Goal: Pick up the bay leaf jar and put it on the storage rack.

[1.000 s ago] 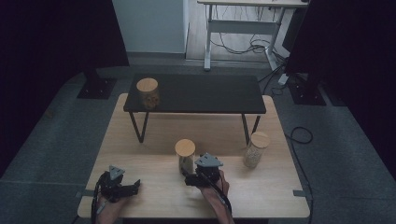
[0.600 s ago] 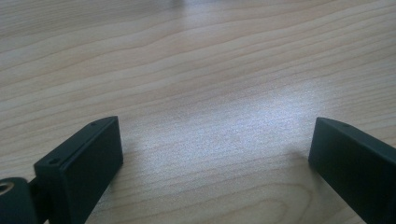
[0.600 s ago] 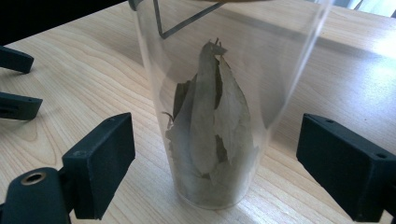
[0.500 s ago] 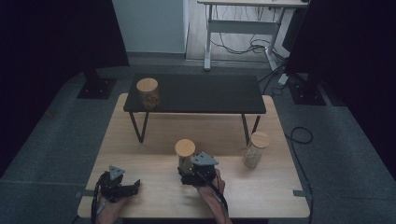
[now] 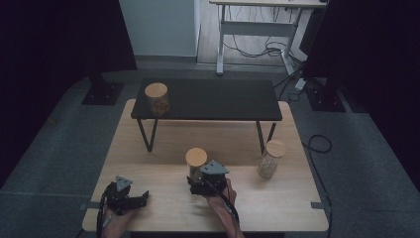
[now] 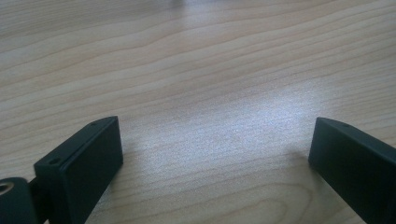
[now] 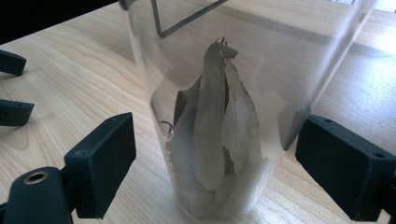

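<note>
So there are three glass jars with wooden lids on this setup. The one in play is the leaf jar [image 5: 196, 162], standing upright on the wooden table [image 5: 277, 198] near its front middle, right in front of the right gripper [image 5: 197, 182]. Second jar [image 5: 271, 158] stands off to the right by the shelf leg and has some pale grainy stuff in it, can't tell what exactly. Third jar [image 5: 157, 98] is up on the left end of the low black shelf [image 5: 218, 99], with brownish contents I can't make out.

The right gripper view is where you actually see what's inside the leaf jar [image 7: 219, 140]: long dried grey-green leaves standing on end, tips pointing up, filling maybe the lower half. The high view just gives you the lid and a dark blur of glass. On the flip side, only the high view shows the lids and the other two jars.

Fingers: the right gripper [image 7: 215, 163] has its jaws on either side of the jar's base, and they've just been closing in a bit, but there's a visible gap on both sides, so no squeeze on the glass. The left gripper [image 6: 215, 154] sits at the front left of the table, jaws spread wide over bare wood, holding nothing.
</note>
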The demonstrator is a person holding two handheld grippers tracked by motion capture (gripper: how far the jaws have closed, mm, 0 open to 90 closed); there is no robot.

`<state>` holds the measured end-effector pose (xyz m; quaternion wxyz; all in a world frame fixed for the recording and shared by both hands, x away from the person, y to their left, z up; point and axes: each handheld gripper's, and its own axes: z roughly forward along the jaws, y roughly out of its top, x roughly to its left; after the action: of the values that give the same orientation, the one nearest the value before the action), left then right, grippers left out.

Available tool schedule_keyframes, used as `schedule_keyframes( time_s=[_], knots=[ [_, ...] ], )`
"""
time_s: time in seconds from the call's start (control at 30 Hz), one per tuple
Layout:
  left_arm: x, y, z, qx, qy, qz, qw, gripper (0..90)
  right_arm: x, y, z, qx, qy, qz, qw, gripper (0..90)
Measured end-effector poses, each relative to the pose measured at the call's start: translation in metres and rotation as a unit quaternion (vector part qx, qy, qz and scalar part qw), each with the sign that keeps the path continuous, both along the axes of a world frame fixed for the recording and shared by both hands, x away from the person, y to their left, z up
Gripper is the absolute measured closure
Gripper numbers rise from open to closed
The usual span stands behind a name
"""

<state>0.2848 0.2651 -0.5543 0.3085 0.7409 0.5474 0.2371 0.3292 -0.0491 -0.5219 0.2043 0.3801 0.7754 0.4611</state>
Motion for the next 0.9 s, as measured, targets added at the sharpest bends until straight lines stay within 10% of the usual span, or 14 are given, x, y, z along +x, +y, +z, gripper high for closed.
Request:
schedule_keyframes(
  time_s=[0.9],
  knots=[
    [0.0,0.0,0.0,0.0,0.0,0.0,1.0,2.4,0.014,0.008,-0.004,-0.003,0.009,-0.003,0.9999,24.3]
  ],
)
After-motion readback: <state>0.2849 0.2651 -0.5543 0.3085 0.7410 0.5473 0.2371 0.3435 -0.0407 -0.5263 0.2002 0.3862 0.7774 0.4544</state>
